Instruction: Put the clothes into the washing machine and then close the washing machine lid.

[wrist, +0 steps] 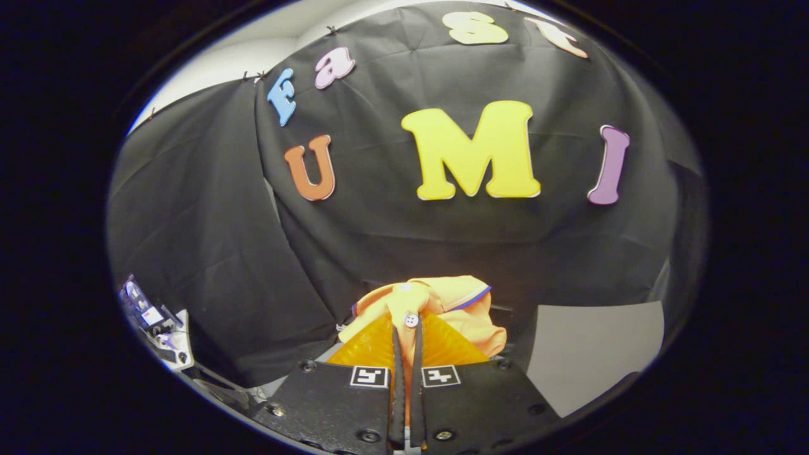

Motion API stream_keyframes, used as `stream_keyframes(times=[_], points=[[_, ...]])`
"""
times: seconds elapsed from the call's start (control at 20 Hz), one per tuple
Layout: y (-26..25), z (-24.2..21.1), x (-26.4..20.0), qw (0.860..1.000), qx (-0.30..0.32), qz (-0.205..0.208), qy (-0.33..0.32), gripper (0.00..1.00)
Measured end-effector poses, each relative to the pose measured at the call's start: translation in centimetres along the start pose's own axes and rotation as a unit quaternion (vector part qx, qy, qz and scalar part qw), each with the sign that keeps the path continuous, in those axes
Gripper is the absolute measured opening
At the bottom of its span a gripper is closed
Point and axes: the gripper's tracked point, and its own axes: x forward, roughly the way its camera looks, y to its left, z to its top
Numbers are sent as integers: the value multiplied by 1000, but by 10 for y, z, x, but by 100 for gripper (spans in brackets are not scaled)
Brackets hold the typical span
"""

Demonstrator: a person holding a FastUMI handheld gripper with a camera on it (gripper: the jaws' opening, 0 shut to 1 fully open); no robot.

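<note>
The tool [406,338] is pinching an orange shirt [442,303], which bunches just ahead of its fingers, lifted before the booth wall. Judging from this, keep the pinch firm and carry the shirt over the washer's opening before releasing.

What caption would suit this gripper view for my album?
The gripper, fingers shut on an orange garment, holds it up before the booth's black cloth wall.

No readable text stands on any object. The two small white square tags [404,376] on the black gripper [407,332] fingers carry only black block patterns, not letters or numbers.
</note>
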Motion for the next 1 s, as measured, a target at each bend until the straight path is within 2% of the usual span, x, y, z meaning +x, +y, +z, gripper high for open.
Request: stream_keyframes(times=[0.4,1.0], points=[[43,-55,55,998,19,14,58,6],[17,-137,167,982,59,8,180,6]])
